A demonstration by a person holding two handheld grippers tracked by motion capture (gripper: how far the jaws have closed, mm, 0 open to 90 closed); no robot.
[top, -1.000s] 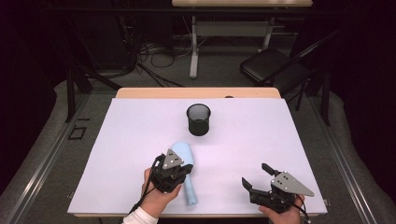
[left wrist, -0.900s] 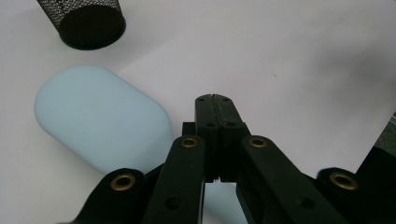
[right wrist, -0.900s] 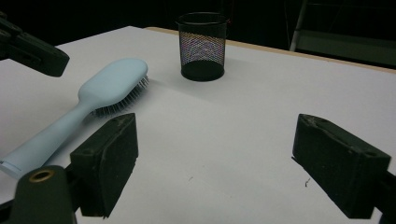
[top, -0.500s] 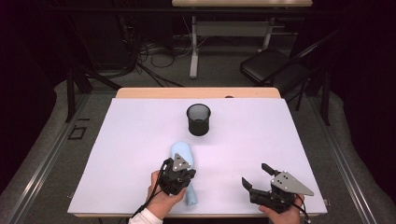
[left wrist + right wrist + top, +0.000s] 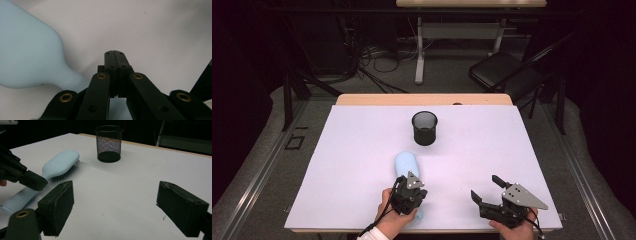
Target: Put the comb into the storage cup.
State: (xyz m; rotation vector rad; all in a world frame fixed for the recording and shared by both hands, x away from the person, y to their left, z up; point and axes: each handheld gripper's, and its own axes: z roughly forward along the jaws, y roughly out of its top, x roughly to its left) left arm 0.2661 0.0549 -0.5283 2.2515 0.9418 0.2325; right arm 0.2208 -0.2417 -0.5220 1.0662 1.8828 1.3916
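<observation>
we see a pale blue hairbrush point(image 5: 60, 163) of smooth matt plastic, a black wire-mesh metal cup point(image 5: 108, 143), matt black fingers point(image 5: 56, 207) with brass rivets, and a matt white bench point(image 5: 362, 150).

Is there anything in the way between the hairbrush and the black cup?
Nothing visible is. The light blue hairbrush lies bristles down near the front of the white table, and the black mesh cup stands farther back. Bare table lies between them. The left hand-held gripper, jaws shut, sits over the handle, at the end away from the cup.

Hairbrush point(image 5: 406, 164) handle under the left gripper point(image 5: 411, 196); head cropped in left gripper view.
</observation>
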